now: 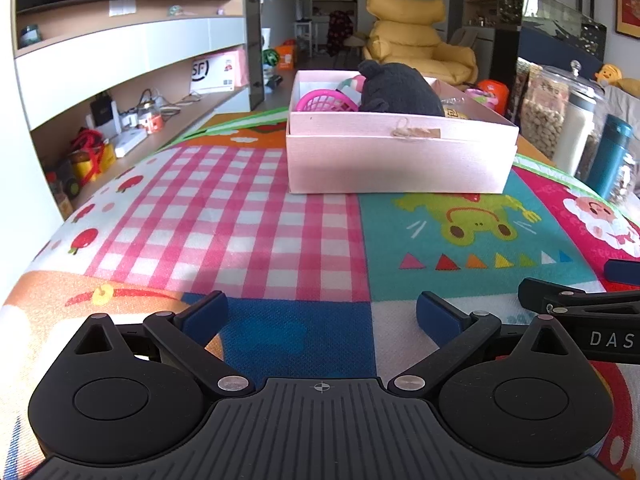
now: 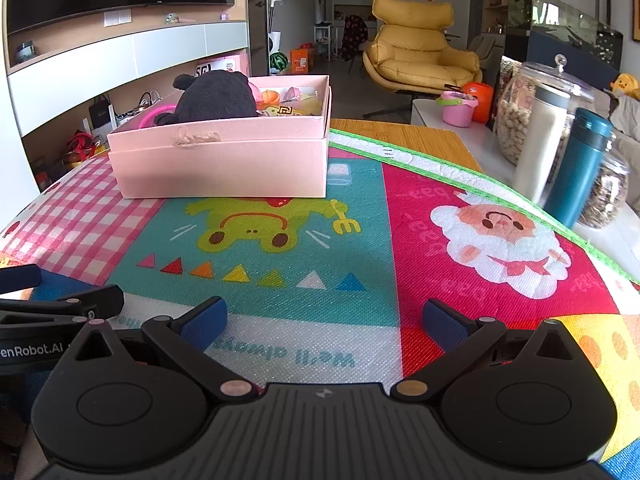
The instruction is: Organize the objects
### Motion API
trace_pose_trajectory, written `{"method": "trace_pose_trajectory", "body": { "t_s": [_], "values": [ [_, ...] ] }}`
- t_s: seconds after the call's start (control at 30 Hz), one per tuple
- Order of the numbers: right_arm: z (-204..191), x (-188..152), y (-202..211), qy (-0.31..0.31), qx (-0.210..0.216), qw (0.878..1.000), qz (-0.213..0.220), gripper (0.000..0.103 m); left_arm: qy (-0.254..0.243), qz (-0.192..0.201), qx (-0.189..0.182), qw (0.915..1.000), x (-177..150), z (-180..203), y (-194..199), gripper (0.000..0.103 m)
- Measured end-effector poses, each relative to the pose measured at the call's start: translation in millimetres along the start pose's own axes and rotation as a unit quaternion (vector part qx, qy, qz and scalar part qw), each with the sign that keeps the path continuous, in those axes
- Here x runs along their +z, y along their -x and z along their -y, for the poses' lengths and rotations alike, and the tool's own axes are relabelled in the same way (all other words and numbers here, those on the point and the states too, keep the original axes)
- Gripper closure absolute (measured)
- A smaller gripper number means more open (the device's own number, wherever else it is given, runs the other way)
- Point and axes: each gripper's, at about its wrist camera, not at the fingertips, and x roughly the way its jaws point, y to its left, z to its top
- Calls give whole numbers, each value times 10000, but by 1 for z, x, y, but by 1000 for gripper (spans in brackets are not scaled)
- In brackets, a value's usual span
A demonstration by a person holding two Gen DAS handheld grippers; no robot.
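1. Grippers fill the bottom of both frames: the left gripper [image 1: 322, 316] and the right gripper [image 2: 324, 322] each hover over a colourful play mat [image 1: 248, 216], jaws spread wide and holding nothing.
2. Upper centre of the left view, a pink box [image 1: 400, 156] sits on the mat.
3. Inside it lie a dark plush toy [image 1: 400, 88] and a pink toy basket [image 1: 326, 102].
4. At far right stands a teal bottle [image 2: 580, 168].

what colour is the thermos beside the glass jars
Teal blue thermos, with a darker cap; it shows best in the right wrist view.
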Motion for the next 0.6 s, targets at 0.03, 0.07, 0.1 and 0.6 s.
{"method": "trace_pose_trajectory", "body": {
  "t_s": [0.03,0.07,0.1,0.6],
  "values": [
    [-1,-4,6,-2,-11,10000,9,0,5,10,-13,10000,-5,0,6,0],
    [-1,-8,11,0,-16,10000,13,0,21,15,-19,10000,-9,1,11,0],
    [-1,-11,14,6,-8,10000,17,0,42,21,-16,10000,-11,2,14,1],
    [0,-1,2,65,31,10000,8,0,117,20,-24,9999,-10,-1,12,1]
  ]
}}
